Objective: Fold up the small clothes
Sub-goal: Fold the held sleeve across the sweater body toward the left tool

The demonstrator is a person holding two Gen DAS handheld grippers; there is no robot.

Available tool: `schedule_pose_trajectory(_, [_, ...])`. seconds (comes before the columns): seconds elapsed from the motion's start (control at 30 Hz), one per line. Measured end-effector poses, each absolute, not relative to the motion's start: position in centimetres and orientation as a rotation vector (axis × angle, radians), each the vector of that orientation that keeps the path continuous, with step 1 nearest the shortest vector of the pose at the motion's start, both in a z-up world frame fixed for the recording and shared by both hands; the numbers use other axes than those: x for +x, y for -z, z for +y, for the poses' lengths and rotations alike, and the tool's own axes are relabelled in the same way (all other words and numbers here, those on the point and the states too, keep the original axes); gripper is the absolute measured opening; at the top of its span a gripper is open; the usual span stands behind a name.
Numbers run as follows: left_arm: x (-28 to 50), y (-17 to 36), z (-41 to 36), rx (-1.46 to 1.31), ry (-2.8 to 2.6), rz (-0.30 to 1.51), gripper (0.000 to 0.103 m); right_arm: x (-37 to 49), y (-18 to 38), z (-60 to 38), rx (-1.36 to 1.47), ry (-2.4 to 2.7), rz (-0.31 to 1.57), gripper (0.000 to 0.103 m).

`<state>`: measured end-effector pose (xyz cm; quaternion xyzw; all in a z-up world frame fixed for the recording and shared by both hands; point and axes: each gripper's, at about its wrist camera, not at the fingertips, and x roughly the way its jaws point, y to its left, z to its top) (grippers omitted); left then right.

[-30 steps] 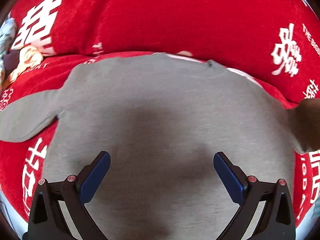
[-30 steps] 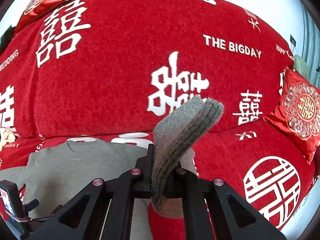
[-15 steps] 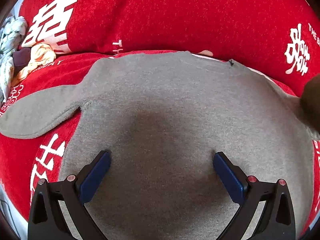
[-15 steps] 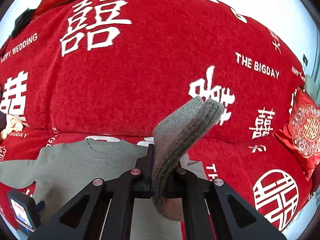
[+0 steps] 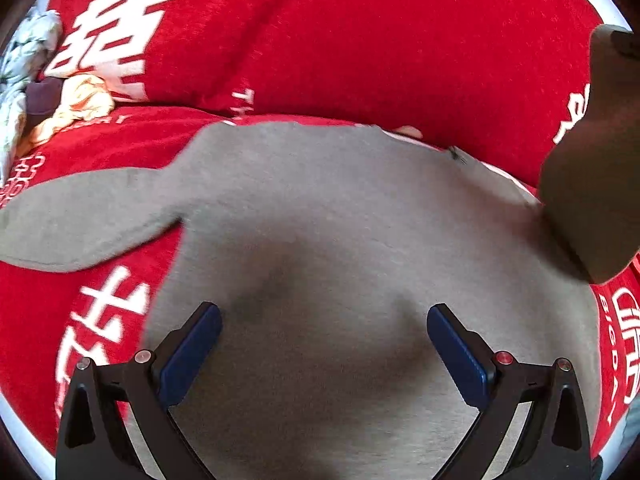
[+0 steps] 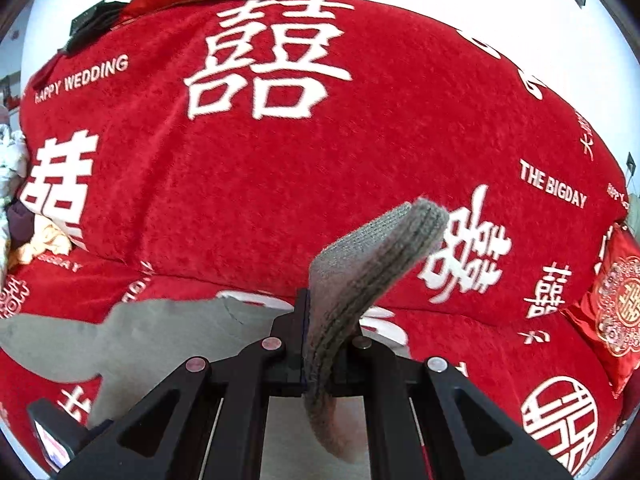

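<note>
Your left gripper (image 5: 324, 344) hovers with jaws spread wide and empty; the grey sweater (image 5: 328, 220) lies flat on the red sofa (image 5: 320, 40) between and ahead of them. Your right gripper (image 6: 320, 336) has jaws clamped on the sleeve cuff (image 6: 372, 260); carry it across the body, keeping it taut.

Matt grey knit sweater (image 5: 340, 220) with ribbed cuff (image 6: 372, 272) lies on plush red sofa cover (image 6: 280, 184).
</note>
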<state>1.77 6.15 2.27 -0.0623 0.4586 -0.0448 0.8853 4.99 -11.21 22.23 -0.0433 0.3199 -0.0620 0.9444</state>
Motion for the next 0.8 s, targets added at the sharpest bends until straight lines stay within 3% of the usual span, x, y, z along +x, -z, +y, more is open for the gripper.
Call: schedule_pose_trajectory(0.8, [2.8, -1.4, 12.8, -0.251, -0.035, 1.024, 0.103, 8.1, -9.0, -1.5, 0.035, -0.093, 0.932, 0.006])
